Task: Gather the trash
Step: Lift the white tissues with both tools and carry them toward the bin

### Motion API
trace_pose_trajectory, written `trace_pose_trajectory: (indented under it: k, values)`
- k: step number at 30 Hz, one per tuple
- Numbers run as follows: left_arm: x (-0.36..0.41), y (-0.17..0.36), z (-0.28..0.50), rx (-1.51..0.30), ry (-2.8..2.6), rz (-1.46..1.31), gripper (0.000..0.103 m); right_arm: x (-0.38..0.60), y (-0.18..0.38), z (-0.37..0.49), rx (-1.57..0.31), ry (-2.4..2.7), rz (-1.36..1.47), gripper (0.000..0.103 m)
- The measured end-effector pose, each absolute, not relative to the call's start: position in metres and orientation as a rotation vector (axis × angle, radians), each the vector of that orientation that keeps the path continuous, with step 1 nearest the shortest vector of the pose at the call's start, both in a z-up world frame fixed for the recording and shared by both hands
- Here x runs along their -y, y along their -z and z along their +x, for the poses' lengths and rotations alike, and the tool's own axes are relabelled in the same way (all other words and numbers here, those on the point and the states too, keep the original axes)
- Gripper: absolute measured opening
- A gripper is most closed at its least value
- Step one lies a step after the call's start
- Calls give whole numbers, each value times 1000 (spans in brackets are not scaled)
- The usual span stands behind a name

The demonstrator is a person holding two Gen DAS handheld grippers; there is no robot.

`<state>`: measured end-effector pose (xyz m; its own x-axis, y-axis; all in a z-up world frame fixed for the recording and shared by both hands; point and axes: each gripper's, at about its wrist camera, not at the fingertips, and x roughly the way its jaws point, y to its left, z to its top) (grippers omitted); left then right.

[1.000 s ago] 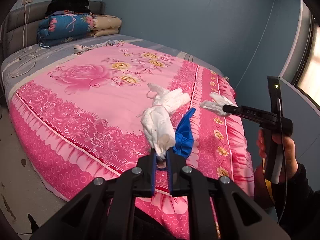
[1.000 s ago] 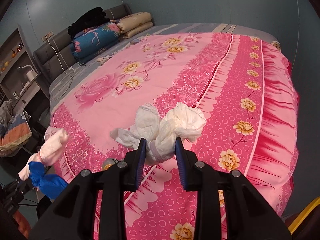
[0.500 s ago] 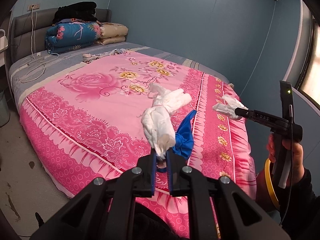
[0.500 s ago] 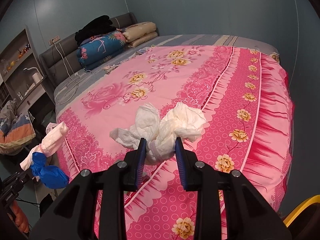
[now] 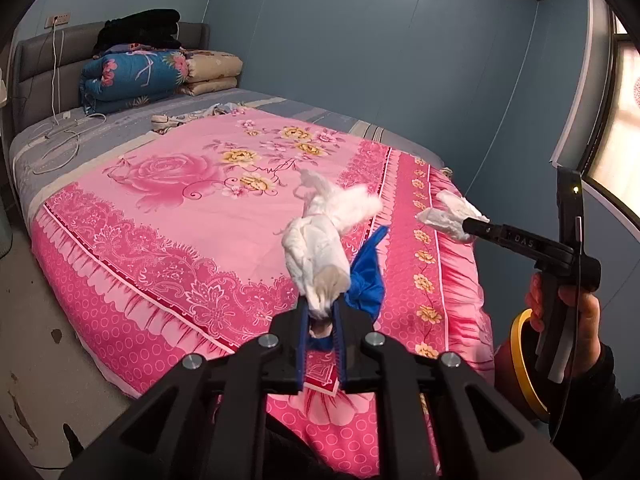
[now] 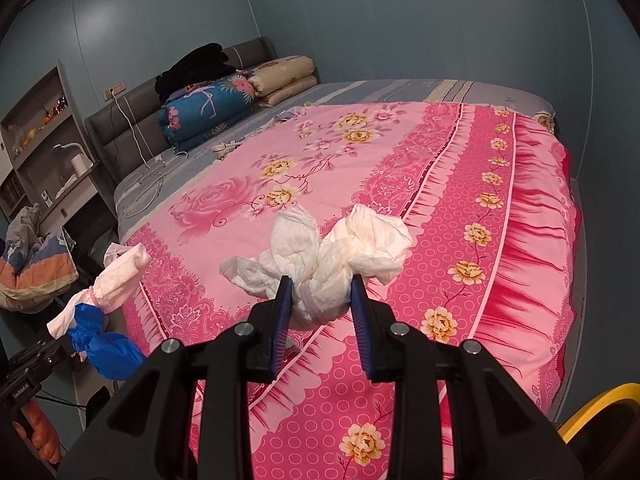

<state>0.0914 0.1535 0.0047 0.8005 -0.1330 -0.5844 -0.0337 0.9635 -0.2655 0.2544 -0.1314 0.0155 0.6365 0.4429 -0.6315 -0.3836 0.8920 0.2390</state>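
A big bed fills the room, with a pink flower blanket spread flat over most of it. At the far end, folded quilts are stacked against the headboard, out of the way. A yellow-rimmed bin shows at the near right, beside the bed, maybe for the trash. Both bits of trash are up in the air, off the blanket. The left gripper has its jaws squeezed almost together on a white and blue bundle; the thin end is pinched, so the fat part sticks up and the blue bit hangs to the right. The right gripper has its jaws partly apart because they are pressing on a fat crumpled white wad that fills the gap. In the left view, a hand holds this gripper out over the right edge of the bed. Compared with a second ago, both views show more of the bed and floor, so both grippers seem to have lifted and pulled back. The grips look the same, and nothing has dropped
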Motion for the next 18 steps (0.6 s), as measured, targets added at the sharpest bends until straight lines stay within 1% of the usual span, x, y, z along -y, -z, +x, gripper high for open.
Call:
trace_pose_trajectory:
  k: [18]
  values:
    - [-119,-23,95,-617,92,-192,9,157,-20,243,-728,-465,127,28]
